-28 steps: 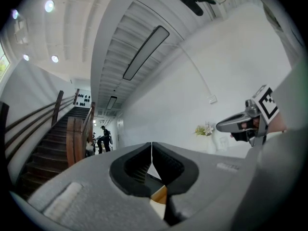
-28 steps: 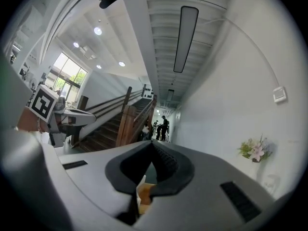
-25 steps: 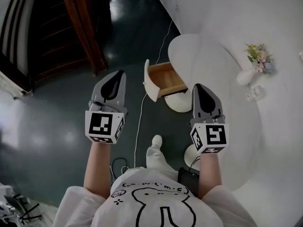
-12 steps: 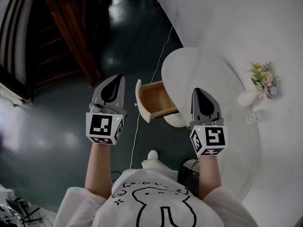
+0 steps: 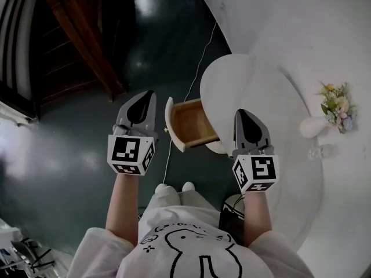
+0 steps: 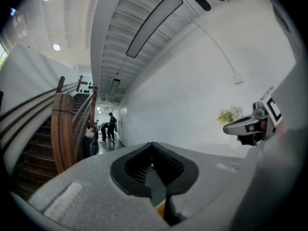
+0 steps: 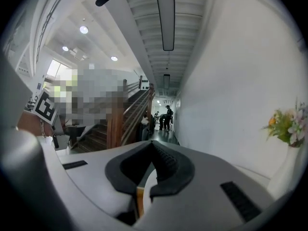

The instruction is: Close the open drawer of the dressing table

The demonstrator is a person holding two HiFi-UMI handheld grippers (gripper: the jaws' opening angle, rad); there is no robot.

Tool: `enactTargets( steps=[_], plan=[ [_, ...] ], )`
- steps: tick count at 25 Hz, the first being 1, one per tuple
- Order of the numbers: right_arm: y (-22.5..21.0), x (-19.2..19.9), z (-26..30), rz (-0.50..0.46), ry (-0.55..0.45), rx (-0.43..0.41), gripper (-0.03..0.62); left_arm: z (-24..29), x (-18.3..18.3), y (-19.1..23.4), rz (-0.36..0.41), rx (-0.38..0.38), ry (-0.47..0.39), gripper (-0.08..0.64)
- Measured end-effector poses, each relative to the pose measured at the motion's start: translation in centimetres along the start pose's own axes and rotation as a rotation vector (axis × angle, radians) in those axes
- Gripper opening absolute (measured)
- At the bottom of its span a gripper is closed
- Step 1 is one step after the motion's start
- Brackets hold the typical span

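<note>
Stands on a dark floor (image 5: 87, 143), facing the white dressing table (image 5: 261, 91). Holds 2 grippers out front, level with each other, touching nothing. Carries the left gripper (image 5: 142, 100) above the floor, just left of the drawer (image 5: 191, 120), jaws pressed together at the tips with nothing between them. Carries the right gripper (image 5: 246, 123) over the table's near edge, just right of the drawer, jaws likewise clenched and empty. Finds the drawer pulled out from under the round top, wooden inside facing up, white front panel (image 5: 170, 123) toward the left gripper, lying between the 2 grippers in the head view. Sees a white cable (image 5: 201, 65) running across the floor toward the drawer, a white vase (image 5: 313, 126) with flowers (image 5: 336, 103) on the far side of the tabletop, a small clear item (image 5: 322, 152) near it, and a wooden staircase (image 5: 81, 33) off to the left. Picks up people (image 7: 166, 117) far down the corridor in the right gripper view
</note>
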State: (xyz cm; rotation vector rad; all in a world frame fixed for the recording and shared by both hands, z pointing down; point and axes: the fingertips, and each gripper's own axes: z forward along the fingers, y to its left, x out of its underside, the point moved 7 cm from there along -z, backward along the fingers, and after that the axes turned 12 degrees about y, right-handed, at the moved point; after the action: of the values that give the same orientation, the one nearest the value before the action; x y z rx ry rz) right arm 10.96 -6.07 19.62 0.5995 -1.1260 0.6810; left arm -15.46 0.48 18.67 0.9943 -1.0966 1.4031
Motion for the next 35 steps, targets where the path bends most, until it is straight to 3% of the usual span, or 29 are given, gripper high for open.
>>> enactTargets(
  steps=[8,16,35],
  plan=[
    [2.4,3.3,2.8,0.059,0.102,0.027,-0.005,3.1,4.7,1.3,0.043,0.105,0.087,0.018],
    [5.6,7.9,5.6,0.078,0.205,-0.003,-0.004,5.2,10.9,1.9,0.044,0.188,0.191,0.018],
    [7.1,14.3,9.1,0.084,0.218,0.041,-0.005,7.4,24.5,1.9,-0.04,0.345,0.307,0.02]
  ],
)
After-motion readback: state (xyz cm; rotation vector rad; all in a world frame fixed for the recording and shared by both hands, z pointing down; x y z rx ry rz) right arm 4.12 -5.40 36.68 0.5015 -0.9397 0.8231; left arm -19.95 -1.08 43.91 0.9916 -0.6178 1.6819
